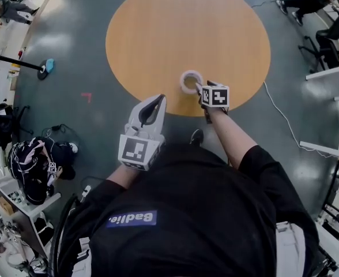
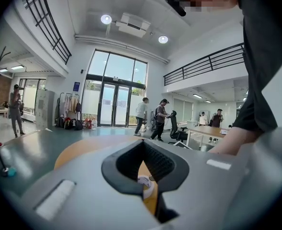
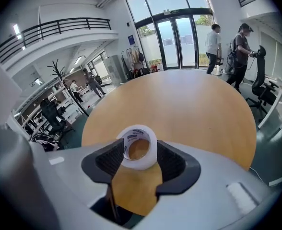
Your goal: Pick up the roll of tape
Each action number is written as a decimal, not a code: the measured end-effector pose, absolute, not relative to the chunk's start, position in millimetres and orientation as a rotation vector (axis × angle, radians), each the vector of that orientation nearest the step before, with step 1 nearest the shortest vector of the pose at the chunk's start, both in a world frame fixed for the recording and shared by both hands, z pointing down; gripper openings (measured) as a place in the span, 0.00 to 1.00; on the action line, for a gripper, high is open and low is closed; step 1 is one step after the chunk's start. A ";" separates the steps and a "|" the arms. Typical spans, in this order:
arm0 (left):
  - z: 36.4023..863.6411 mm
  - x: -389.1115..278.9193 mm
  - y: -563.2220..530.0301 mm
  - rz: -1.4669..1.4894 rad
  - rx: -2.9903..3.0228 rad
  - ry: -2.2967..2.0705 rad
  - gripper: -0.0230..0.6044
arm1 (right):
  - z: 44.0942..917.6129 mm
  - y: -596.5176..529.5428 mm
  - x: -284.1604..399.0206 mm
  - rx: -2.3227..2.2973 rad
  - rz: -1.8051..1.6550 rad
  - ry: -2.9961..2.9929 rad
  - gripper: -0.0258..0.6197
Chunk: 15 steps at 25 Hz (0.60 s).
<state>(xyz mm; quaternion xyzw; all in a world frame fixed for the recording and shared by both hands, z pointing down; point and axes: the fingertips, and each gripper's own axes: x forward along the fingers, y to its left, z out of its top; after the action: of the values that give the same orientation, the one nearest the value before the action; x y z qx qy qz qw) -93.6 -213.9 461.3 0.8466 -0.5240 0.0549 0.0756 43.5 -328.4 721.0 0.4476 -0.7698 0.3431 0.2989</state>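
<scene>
Right gripper view shows the right gripper (image 3: 139, 150) with its jaws apart and the roll of tape (image 3: 142, 165) between their tips at the lower centre of the frame. The ribbed pads (image 3: 108, 159) flank the white band on either side. The roll looks unsqueezed, so I judge that nothing is clamped yet, though I cannot rule out the left pad brushing it. The gripper is tilted down toward the tabletop, probably so the jaws can straddle the roll where it lies and close across its width.

Head view puts the right gripper (image 1: 199, 89) just right of the roll of tape (image 1: 183, 83), its marker cube (image 1: 214, 95) behind it. The roll lies flat on the round wooden table (image 1: 187, 27), near the table's lower edge in the frame.

Lower left of it, the left gripper (image 1: 159, 99) is held back over the table's rim. Its jaws meet at the tips and hold nothing, which suggests it is parked out of the way. The left gripper view agrees, with table and tape glimpsed through the loop behind the closed tips.

Beyond the table lies grey floor, with people standing by glass doors at the upper right of the right gripper view.
</scene>
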 end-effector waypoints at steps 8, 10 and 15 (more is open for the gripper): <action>467.1 -92.7 -211.5 0.197 2.521 -1.576 0.06 | 760.6 -340.9 56.0 1.171 1.004 -1.934 0.42; 467.5 -93.3 -209.5 0.206 2.513 -1.580 0.06 | 768.1 -342.3 57.0 1.164 1.045 -1.911 0.42; 464.4 -96.3 -207.1 0.218 2.490 -1.594 0.06 | 777.6 -350.1 55.4 1.125 1.082 -1.860 0.44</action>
<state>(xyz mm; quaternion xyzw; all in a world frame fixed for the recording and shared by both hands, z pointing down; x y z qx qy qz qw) -96.3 -207.1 464.4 0.8366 -0.5356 0.0732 0.0882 55.4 -350.1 777.6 0.4341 -0.7177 0.4177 0.3492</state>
